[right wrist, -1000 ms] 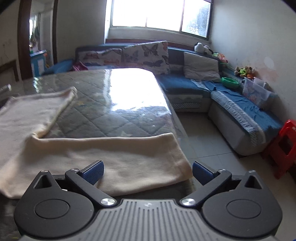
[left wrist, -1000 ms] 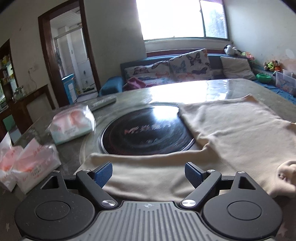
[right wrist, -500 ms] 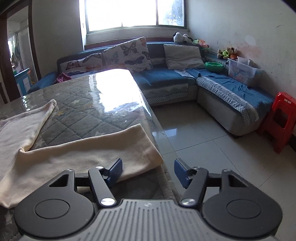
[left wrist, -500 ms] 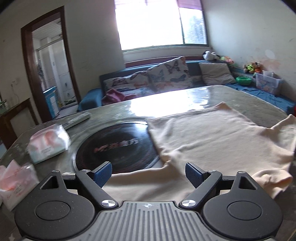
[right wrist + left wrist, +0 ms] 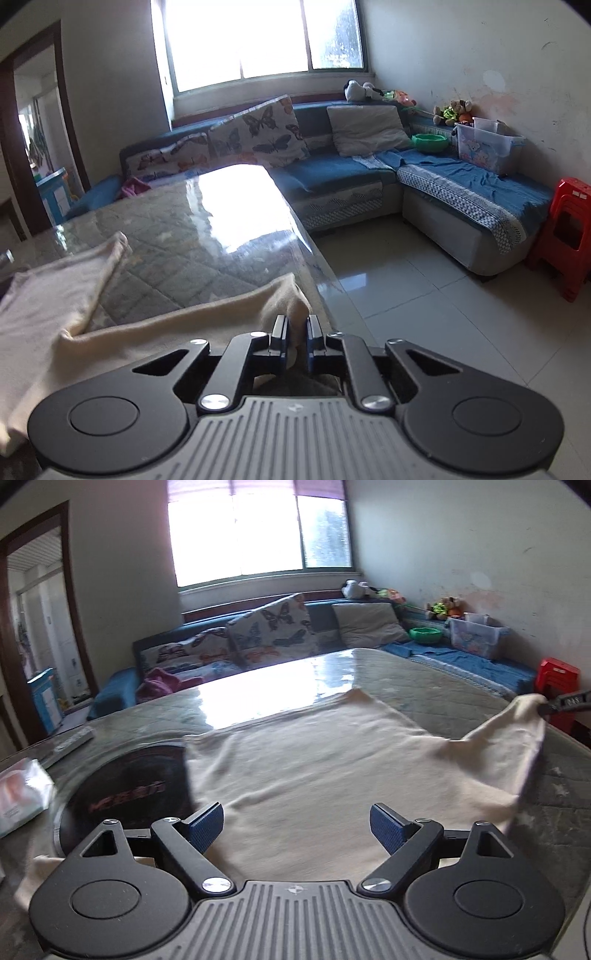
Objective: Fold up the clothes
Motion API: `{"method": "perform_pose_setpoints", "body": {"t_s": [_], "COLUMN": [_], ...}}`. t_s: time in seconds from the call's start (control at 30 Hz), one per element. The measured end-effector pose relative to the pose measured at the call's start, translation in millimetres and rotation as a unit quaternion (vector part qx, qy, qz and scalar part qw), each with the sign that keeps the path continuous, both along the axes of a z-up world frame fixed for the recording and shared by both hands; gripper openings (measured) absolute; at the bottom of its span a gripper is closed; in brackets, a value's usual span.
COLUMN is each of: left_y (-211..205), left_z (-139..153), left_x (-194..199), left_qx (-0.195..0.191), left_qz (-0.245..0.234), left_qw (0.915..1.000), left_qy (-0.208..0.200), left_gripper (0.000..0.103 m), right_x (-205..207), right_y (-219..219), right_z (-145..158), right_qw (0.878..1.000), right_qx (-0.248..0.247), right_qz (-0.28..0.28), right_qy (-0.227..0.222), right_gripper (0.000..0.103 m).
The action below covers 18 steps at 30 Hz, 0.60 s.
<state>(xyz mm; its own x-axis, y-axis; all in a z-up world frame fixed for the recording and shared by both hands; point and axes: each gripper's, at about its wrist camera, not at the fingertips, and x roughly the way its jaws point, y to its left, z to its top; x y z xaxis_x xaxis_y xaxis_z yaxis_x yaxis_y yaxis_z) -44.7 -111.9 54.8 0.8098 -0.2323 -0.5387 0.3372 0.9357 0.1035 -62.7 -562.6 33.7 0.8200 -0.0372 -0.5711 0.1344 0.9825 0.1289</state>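
A cream garment [image 5: 325, 760] lies spread on the glass-topped table [image 5: 436, 686]. My left gripper [image 5: 296, 821] is open and hovers just above the garment's near edge, holding nothing. My right gripper [image 5: 295, 328] is shut on the end of the garment's sleeve [image 5: 288, 295] near the table's right edge. In the left wrist view that sleeve [image 5: 517, 723] is lifted off the table, with the right gripper's tip [image 5: 565, 703] at its end.
A round black hotplate [image 5: 129, 786] is set into the table, partly under the garment. A tissue pack [image 5: 18, 797] and a remote [image 5: 70, 744] lie at the left. A blue sofa [image 5: 351, 177] and a red stool [image 5: 565, 236] stand beyond the table's right edge.
My right gripper has closed on the sleeve end and lifted it. My left gripper has moved right along the garment's near edge and stays open.
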Motion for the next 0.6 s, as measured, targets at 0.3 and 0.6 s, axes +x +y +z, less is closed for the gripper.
{"method": "perform_pose_setpoints", "body": {"t_s": [0.3, 0.6], "left_y": [-65.6, -12.9], "left_z": [-8.7, -0.7], "left_x": [-5.7, -15.5], "left_qx": [-0.01, -0.035], "left_qz": [-0.093, -0.038], "left_qw": [0.9956, 0.9987], "left_qy": [0.005, -0.002], "left_gripper": [0.089, 0.089], "right_x": [-11.4, -12.8], "right_y": [24.5, 115.9], "right_z": [64.2, 126.7], "right_qw": [0.995, 0.97], "right_qx": [0.013, -0.002], "right_qz": [0.06, 0.205], "right_qy": [-0.081, -0.132], "right_gripper": [0.008, 0.008]}}
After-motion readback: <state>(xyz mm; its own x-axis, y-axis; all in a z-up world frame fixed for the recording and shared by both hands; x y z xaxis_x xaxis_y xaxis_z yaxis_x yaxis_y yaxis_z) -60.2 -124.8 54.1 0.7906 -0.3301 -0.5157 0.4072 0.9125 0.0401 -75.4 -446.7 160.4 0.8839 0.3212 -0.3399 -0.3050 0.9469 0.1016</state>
